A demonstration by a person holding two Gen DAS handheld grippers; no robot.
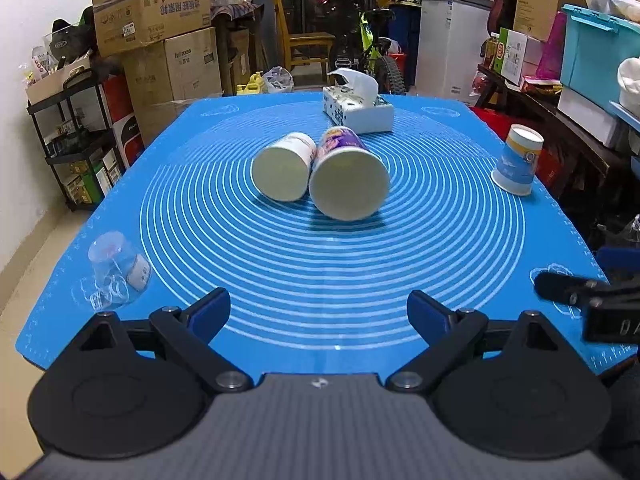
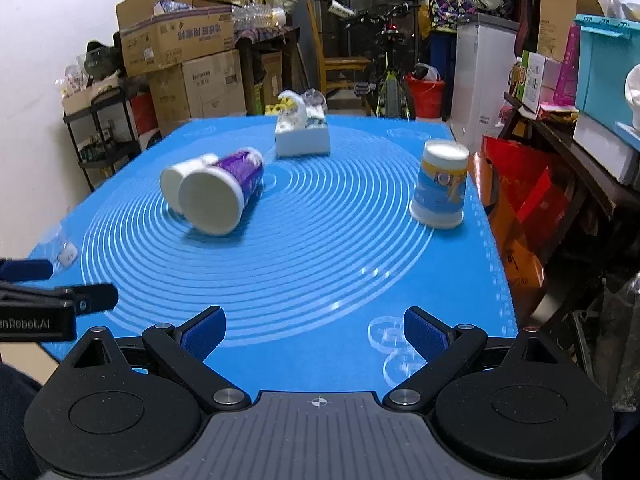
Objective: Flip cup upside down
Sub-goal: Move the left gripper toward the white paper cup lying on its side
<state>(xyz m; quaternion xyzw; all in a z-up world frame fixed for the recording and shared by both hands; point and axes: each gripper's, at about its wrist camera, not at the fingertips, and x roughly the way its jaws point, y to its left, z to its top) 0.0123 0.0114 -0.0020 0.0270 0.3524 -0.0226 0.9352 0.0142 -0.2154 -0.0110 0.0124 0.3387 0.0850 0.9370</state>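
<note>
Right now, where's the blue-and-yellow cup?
The blue-and-yellow cup stands upside down near the blue mat's right edge in both views, apart from the two cups lying on their sides mid-mat.

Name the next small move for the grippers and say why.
Probably ease the open left gripper forward toward the purple cup. It lies on its side, mouth toward the camera, beside the white cup, whereas the blue cup already stands inverted.

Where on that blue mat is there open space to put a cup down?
The widest bare stretch of the blue mat lies between the two tipped cups, white and purple, and the open left gripper. Another lies between them and the upside-down blue cup. Around the tissue box it is crowded.
</note>
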